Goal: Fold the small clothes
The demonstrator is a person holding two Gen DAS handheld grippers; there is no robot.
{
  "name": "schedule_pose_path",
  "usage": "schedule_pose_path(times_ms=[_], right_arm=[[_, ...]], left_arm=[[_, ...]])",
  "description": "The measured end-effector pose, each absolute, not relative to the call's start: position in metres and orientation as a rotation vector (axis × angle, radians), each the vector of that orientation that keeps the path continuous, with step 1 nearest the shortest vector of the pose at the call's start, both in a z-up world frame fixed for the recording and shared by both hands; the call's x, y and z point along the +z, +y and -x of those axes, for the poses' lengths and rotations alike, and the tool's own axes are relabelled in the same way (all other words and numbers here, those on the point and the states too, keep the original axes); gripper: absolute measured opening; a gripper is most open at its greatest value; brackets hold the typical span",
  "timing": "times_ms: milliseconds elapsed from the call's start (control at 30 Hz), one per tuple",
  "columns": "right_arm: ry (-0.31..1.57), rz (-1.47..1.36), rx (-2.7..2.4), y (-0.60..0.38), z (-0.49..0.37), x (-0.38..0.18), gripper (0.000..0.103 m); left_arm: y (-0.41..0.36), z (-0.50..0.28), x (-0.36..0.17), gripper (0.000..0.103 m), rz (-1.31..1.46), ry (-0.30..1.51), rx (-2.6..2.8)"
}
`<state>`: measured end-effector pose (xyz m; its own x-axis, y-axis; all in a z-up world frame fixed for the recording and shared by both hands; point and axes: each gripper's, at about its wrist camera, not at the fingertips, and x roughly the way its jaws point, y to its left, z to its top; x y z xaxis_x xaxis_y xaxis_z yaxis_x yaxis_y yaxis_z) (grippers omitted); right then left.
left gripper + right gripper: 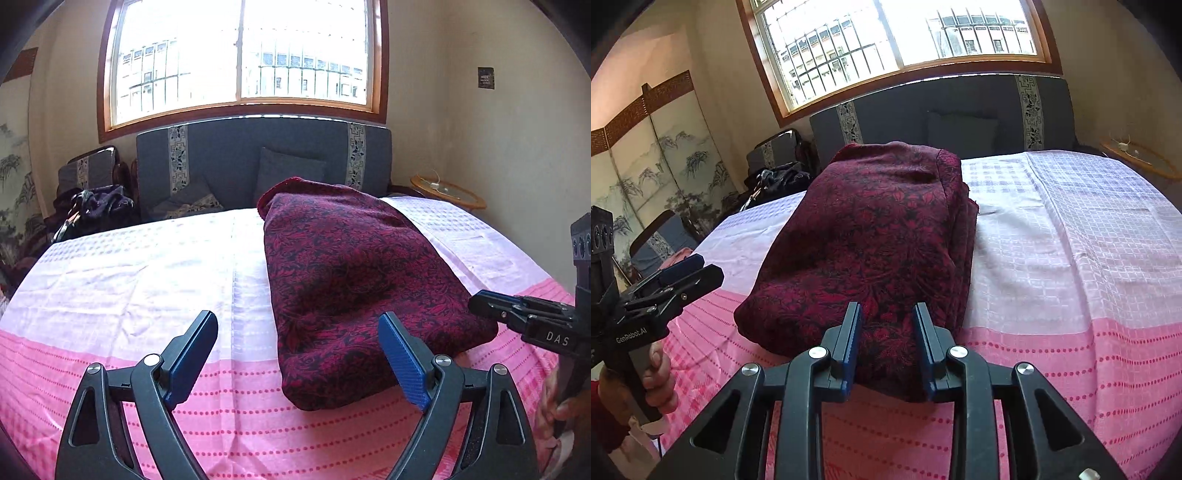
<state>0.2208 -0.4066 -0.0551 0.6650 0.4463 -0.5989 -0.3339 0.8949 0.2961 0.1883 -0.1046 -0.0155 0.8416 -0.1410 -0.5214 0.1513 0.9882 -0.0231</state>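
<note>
A dark red patterned garment [354,280] lies folded in a thick long bundle on the pink and white bedspread [147,280]. It also shows in the right wrist view [871,243]. My left gripper [299,332] is wide open and empty, just in front of the garment's near left corner. My right gripper [886,328] is partly open with its jaws on either side of the garment's near edge, not closed on it. In the left wrist view the right gripper [491,306] sits at the garment's right corner. The left gripper [690,273] shows at the left of the right wrist view.
A grey-blue sofa back [258,155] with cushions stands behind the bed under a window. A heap of dark clothes [96,206] lies at the back left. A round wooden side table [447,192] is at the back right. A painted folding screen [653,162] stands on the left.
</note>
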Motion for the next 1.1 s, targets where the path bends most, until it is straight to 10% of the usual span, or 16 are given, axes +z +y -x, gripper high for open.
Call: schedule_pose_path(times_ms=[100, 200, 1100], right_arm=[[0.624, -0.241, 0.454, -0.414, -0.202, -0.038, 0.033], [0.539, -0.284, 0.435, -0.416, -0.184, -0.030, 0.066], [0.545, -0.280, 0.225, -0.412, -0.187, -0.064, 0.085]], left_arm=[[-0.100, -0.176, -0.011, 0.097, -0.035, 0.523, -0.136], [-0.098, -0.169, -0.009, 0.099, -0.053, 0.518, -0.123], [-0.085, -0.218, -0.060, 0.101, 0.017, 0.562, -0.050]])
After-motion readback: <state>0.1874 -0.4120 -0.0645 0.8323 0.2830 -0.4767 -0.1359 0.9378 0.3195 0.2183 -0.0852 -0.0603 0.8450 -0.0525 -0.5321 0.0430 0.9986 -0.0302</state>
